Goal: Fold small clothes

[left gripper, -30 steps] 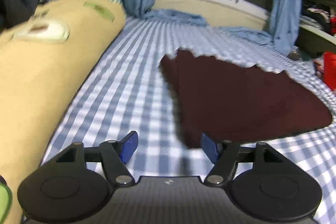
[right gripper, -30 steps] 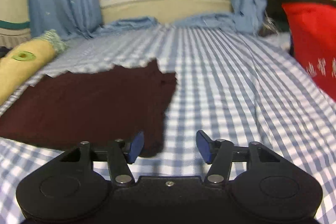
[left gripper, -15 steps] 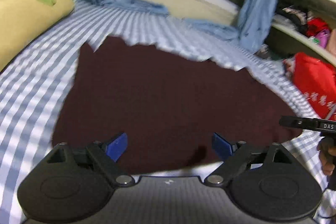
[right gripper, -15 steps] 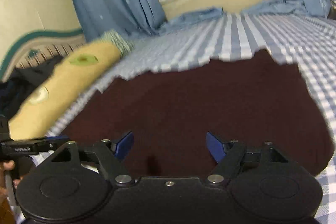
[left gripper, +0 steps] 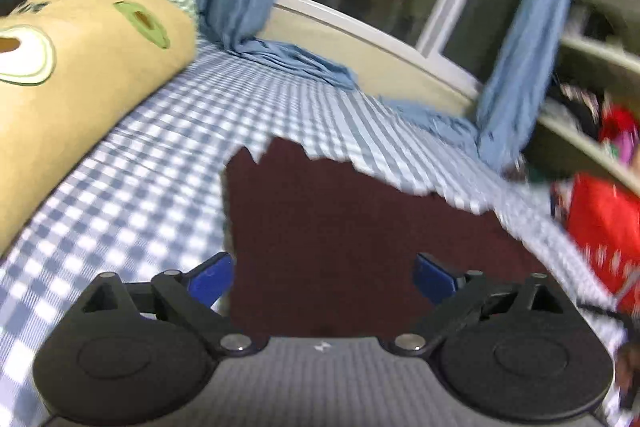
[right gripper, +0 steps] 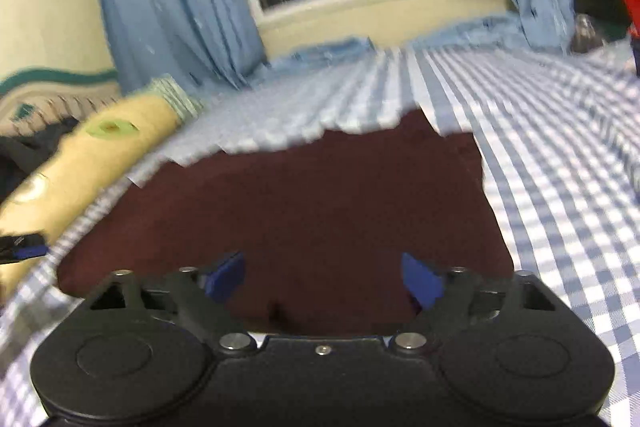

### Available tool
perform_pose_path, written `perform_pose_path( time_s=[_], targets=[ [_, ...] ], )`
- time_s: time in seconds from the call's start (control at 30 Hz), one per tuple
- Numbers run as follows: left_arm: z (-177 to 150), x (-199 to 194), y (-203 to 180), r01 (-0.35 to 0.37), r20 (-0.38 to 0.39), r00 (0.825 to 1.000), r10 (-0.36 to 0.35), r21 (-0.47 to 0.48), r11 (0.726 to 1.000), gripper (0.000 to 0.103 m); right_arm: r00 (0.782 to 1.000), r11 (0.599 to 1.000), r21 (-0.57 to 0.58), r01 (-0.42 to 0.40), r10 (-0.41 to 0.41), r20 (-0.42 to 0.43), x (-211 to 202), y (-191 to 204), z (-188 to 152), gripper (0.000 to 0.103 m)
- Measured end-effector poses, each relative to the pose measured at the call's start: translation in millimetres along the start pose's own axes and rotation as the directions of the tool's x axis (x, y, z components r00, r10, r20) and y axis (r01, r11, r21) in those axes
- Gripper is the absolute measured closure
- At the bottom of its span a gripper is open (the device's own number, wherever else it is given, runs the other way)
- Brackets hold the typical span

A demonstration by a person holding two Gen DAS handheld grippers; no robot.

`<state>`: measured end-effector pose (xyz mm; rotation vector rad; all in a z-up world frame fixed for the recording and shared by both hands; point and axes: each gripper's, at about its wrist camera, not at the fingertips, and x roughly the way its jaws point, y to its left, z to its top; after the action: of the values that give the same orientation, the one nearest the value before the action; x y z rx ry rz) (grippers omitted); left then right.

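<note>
A: The maroon garment [left gripper: 360, 227] lies flat on the blue-and-white checked bedsheet [left gripper: 132, 187], a dark, matte cloth with a ragged far edge toward twelve o'clock.

B: And the claws?

A: The left gripper [left gripper: 322, 277] stands wide, blue fingertips [left gripper: 210, 277] apart over the cloth's near left corner, holding nothing. The right gripper [right gripper: 322, 277] is spread wide too, over the near edge.

B: What differs between views?

A: The left view shows a red bag [left gripper: 600, 227] at three o'clock. The right view alone shows the garment's right edge. Both catch the soft yellow avocado-print pillow [right gripper: 92, 155] at about ten and the blue curtains [right gripper: 172, 7] draping at the window.
</note>
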<state>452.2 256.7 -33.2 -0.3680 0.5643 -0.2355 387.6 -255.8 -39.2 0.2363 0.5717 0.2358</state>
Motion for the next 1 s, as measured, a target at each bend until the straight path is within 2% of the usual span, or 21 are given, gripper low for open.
perform_pose_path(
  time_s=[0.1,0.17,0.27,0.37,0.4,0.47,0.53,0.63,0.7,0.77,0.8,0.83,0.87,0.9,1.0],
  targets=[
    [15.8,21.0,28.5,0.006,-0.032,0.999,-0.009,-0.12,0.993,0.005,0.998,0.999,-0.02,-0.037,0.038,0.042,-23.3,10.8,1.2,0.013],
    [17.8,38.7,47.3,0.026,-0.063,0.997,-0.041,-0.221,0.975,0.006,0.995,0.998,-0.035,-0.046,0.049,0.085,-34.7,11.4,4.6,0.013],
    [10.8,61.0,70.8,0.066,-0.093,0.99,-0.105,-0.351,0.934,0.009,0.99,0.998,-0.055,-0.032,0.039,0.137,-50.4,14.0,3.1,0.012],
    [-2.3,81.4,90.5,0.101,-0.109,0.979,-0.171,-0.469,0.877,0.009,0.987,0.997,-0.061,-0.042,0.05,0.153,-58.6,14.8,2.4,0.011],
    [-5.8,87.6,92.8,0.11,-0.11,0.977,-0.184,-0.481,0.87,0.009,0.986,0.997,-0.066,-0.048,0.058,0.157,-59.3,14.6,2.1,0.011],
    [-4.1,94.4,91.1,0.132,-0.1,0.975,-0.2,-0.461,0.877,0.009,0.985,0.995,-0.085,-0.046,0.059,0.161,-61.8,16.8,0.1,0.011],
    [-0.7,107.6,87.2,0.163,-0.113,0.965,-0.238,-0.456,0.875,0.009,0.986,0.995,-0.093,-0.04,0.054,0.156,-60.3,17.5,0.5,0.011],
    [6.4,128.0,76.7,0.167,-0.144,0.958,-0.249,-0.424,0.89,0.011,0.986,0.997,-0.051,-0.05,0.057,0.159,-58.2,15.2,1.5,0.011],
    [8.8,135.3,71.2,0.164,-0.164,0.953,-0.254,-0.426,0.89,0.022,0.985,0.999,-0.035,-0.041,0.046,0.165,-56.7,13.7,2.2,0.011],
    [8.4,144.9,70.0,0.145,-0.196,0.948,-0.251,-0.437,0.888,0.046,0.986,0.999,-0.031,-0.03,0.035,0.162,-55.0,12.6,3.4,0.011],
    [7.5,144.9,69.8,0.131,-0.206,0.95,-0.236,-0.422,0.897,0.052,0.988,0.999,-0.03,-0.025,0.029,0.152,-53.8,12.1,4.2,0.011],
    [7.0,144.6,69.3,0.121,-0.214,0.951,-0.222,-0.403,0.907,0.062,0.989,0.999,-0.031,-0.018,0.022,0.144,-52.7,11.9,4.2,0.011],
    [6.6,143.6,69.9,0.107,-0.223,0.953,-0.206,-0.389,0.915,0.077,0.991,0.999,-0.034,0.0,0.005,0.136,-51.8,12.2,4.8,0.011],
    [6.2,142.0,70.4,0.078,-0.235,0.956,-0.175,-0.372,0.925,0.088,0.992,0.999,-0.039,0.021,-0.016,0.129,-51.2,12.4,5.2,0.011],
    [5.2,134.8,66.6,0.052,-0.228,0.964,-0.135,-0.336,0.94,0.089,0.993,0.999,-0.031,0.039,-0.036,0.116,-49.9,8.5,4.4,0.01]
  ],
)
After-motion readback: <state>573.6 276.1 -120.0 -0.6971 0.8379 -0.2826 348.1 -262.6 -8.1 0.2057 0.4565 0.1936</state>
